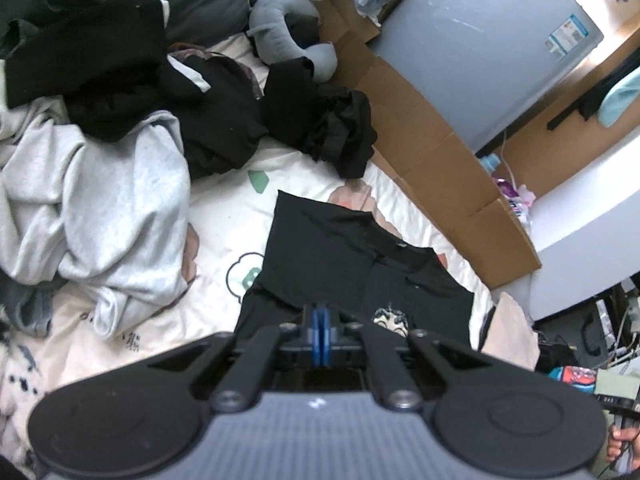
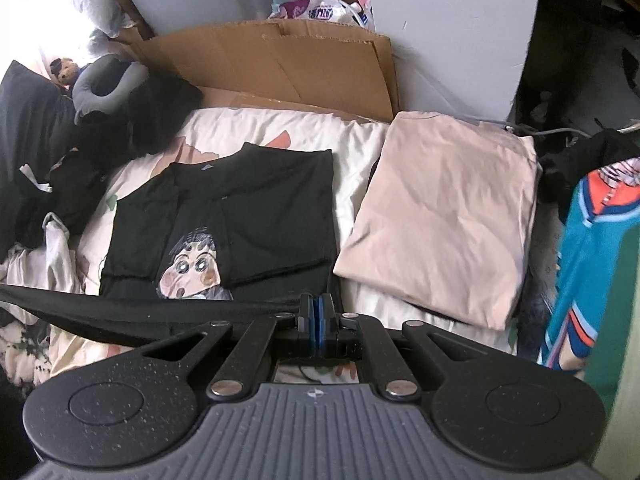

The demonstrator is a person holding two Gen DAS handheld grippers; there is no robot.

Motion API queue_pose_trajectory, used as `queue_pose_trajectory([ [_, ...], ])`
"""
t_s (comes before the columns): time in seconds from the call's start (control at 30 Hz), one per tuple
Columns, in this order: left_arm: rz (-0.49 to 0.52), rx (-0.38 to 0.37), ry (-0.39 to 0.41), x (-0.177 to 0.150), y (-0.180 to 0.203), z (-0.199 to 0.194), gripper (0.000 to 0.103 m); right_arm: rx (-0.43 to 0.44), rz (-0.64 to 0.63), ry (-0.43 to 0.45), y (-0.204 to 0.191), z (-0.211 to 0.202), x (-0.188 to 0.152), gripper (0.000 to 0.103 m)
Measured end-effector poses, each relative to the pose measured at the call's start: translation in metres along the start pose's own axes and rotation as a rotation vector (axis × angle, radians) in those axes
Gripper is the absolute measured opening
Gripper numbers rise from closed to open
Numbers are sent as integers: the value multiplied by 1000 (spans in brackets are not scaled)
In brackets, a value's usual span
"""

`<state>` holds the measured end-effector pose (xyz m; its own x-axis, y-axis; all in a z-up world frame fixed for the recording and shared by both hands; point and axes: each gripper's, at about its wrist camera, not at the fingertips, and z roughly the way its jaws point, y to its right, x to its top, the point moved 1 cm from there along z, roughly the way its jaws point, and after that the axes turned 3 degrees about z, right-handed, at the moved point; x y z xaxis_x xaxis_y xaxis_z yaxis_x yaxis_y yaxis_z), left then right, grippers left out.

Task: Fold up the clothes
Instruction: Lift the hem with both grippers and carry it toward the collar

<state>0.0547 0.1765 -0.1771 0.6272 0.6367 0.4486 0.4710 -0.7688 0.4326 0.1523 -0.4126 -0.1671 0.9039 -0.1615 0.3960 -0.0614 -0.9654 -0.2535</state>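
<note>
A black T-shirt [image 1: 340, 248] with a cartoon face print [image 1: 390, 320] lies on the cream bed sheet [image 1: 224, 216], its sleeves folded in. My left gripper [image 1: 320, 316] is shut on the shirt's near edge. In the right wrist view the same T-shirt [image 2: 260, 208] shows the face print [image 2: 192, 268]. My right gripper [image 2: 318, 308] is shut on the near hem. A taut strip of black hem [image 2: 120, 312] runs off to the left from it, lifted above the sheet.
A folded beige garment [image 2: 440, 208] lies right of the shirt. Unfolded clothes are heaped at the left: a grey sweatshirt [image 1: 100, 200] and black garments [image 1: 224, 120]. Flattened cardboard [image 2: 280, 64] lines the bed's far side. A grey neck pillow [image 1: 280, 28] and a teal garment [image 2: 592, 260] are nearby.
</note>
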Motion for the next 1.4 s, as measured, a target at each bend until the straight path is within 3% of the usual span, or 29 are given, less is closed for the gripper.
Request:
queue_pose_trajectory([
  [0.73,24,2,-11,75,4,128,2,-18,-1,12,2,108,94,0],
  [1.17,24,46,-32,106,-14,218,2,-43,-6,-19,4,202,139,0],
  [1.4,33,64,-32,124,-12,239,2,-54,-9,-27,0,226,159,0],
])
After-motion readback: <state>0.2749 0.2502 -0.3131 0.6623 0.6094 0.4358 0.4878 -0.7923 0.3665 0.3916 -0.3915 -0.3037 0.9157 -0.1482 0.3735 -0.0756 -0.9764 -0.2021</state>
